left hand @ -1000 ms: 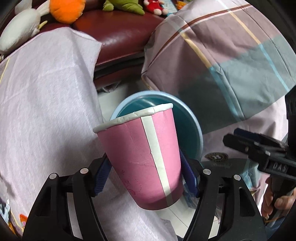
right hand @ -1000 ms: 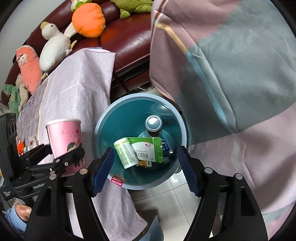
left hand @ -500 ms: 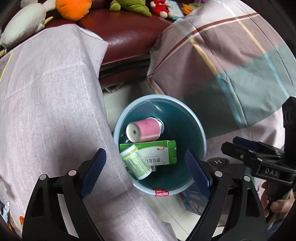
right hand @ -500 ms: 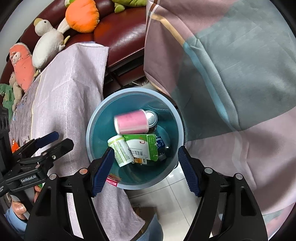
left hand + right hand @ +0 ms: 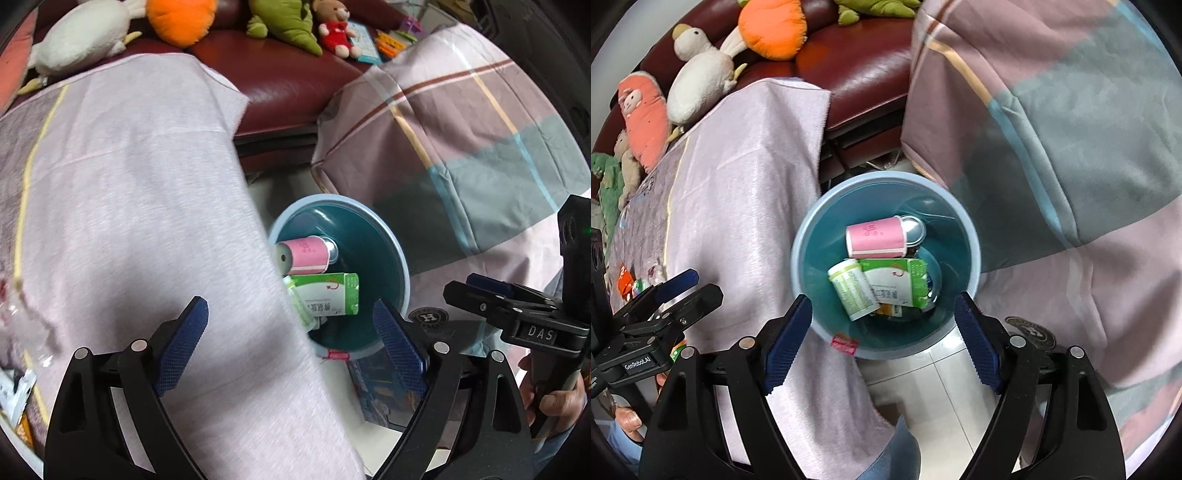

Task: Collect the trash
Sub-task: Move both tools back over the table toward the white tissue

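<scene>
A pink paper cup lies on its side inside the round blue bin. It rests on a green-and-white box, a white-and-green bottle and a metal can. My left gripper hangs above the cloth edge left of the bin, its jaws opening with nothing between them. It shows at the left of the right wrist view. My right gripper hovers over the bin's near rim, its jaws also opening and empty. It shows at the right of the left wrist view.
A pale pink cloth covers the table left of the bin, with small wrappers on it. A plaid cloth drapes the right side. Behind is a dark red sofa with plush toys. Tile floor lies below the bin.
The left gripper let go of the pink cup, which dropped into the bin and lies on its side. That gripper has drifted left over the cloth. Both pairs of jaws stand wider.
</scene>
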Demonstrator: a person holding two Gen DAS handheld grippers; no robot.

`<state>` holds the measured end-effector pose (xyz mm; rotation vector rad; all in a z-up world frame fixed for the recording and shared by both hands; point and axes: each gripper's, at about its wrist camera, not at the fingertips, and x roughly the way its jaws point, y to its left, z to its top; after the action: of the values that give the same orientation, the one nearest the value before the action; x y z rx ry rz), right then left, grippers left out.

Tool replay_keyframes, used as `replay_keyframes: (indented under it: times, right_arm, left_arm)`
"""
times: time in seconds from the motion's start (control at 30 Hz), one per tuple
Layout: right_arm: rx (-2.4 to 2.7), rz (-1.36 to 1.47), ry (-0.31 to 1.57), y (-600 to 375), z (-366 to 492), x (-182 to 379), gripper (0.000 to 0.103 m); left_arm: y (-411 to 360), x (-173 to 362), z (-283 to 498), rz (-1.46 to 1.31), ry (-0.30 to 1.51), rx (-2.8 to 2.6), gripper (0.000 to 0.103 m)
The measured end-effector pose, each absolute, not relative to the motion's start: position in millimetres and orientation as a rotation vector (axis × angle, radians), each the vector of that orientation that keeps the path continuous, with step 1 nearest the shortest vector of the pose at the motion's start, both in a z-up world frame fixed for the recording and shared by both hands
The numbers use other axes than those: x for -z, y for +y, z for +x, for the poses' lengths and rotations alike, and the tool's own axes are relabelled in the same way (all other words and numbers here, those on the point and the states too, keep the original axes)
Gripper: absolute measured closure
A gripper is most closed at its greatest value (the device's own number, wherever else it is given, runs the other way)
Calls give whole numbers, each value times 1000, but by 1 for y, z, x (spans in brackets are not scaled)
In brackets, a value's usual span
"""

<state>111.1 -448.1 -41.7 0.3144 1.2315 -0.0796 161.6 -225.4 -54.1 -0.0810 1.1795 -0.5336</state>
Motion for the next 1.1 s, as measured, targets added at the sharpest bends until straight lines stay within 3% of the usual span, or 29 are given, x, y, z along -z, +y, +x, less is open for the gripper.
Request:
replay_keyframes:
  times: [0.5,1.1]
  right_arm:
    - [-35,237,1199,-341,86,13,26]
    - [-234,132,1253,-195,56,19,26]
  left_arm:
    - [-105,34,110,-144,1124,444,11]
    - [79,37,43,-133,1075,224,11]
